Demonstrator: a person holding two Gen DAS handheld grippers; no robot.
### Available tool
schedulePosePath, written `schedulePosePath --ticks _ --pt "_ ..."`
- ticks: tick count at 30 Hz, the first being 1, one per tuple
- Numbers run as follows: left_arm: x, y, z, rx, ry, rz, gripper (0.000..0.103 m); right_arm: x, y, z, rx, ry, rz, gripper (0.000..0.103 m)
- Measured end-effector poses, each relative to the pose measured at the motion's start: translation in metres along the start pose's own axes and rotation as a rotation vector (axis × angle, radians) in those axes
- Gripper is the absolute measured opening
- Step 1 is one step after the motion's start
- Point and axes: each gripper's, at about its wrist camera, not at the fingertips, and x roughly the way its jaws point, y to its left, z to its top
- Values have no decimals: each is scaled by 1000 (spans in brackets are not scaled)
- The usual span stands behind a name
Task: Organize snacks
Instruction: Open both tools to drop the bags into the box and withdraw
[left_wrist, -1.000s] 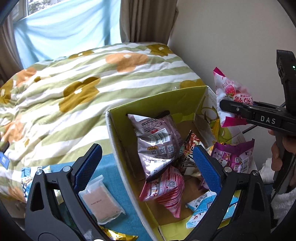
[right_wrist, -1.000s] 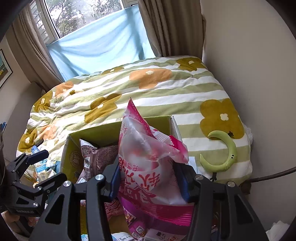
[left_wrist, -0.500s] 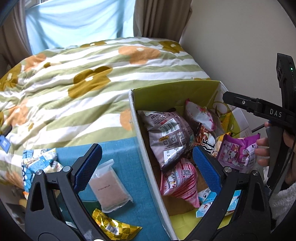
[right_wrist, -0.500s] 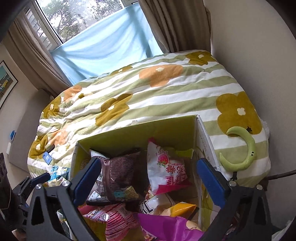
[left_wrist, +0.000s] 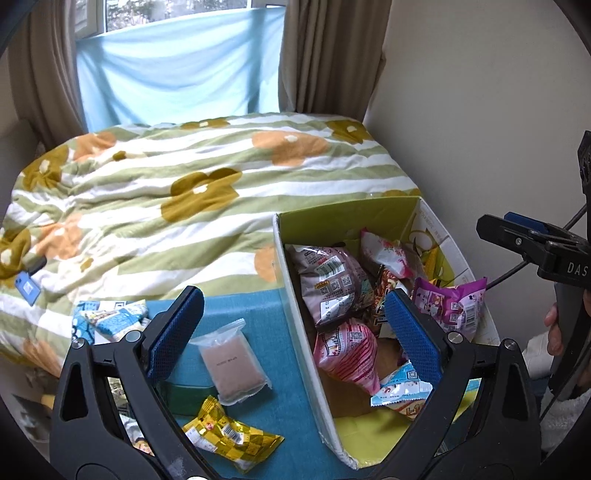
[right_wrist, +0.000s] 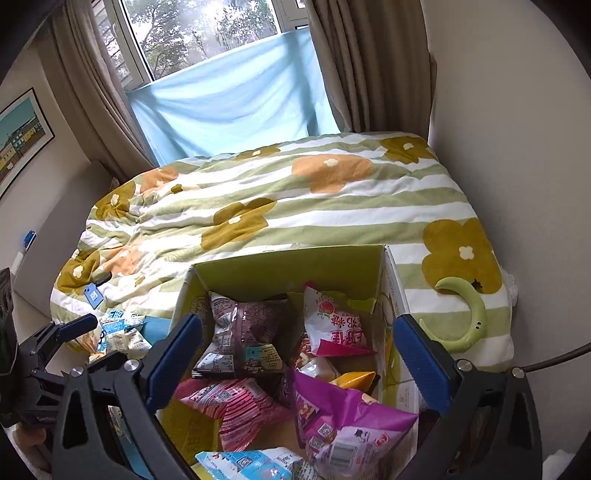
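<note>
Snack packets gathered in the open cardboard box (right_wrist: 288, 266)

Both tools, left tool (left_wrist: 291, 325) and right tool (right_wrist: 299, 354), stand spread and empty; a gold foil packet (left_wrist: 231, 437) and clear sachet (left_wrist: 232, 362) lie lower left on the teal bench (left_wrist: 258, 310).

Home bedroom: flowered duvet (right_wrist: 295, 206), curtained window (right_wrist: 207, 33), framed picture (right_wrist: 18, 136).

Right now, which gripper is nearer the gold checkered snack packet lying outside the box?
Left. The left gripper hangs open just above the gold packet on the teal cloth; the right gripper is open over the box, beyond its wall.
</note>
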Motion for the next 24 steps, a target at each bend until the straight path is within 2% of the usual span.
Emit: schedulePosePath --ticks 9,13,19,24 --pt "-81 -2 -39 -6 -105 61 98 -85 22 -36 -38 -129 -31 103" --pt "-113 8 -69 -41 -140 51 98 -117 34 -62 -64 -171 -61 103" --pt "-162 22 -111 -62 -154 131 98 -142 47 -100 -50 -193 -33 103" --pt "-192 50 -141 -109 -152 189 98 -149 64 -122 -66 -180 19 103"
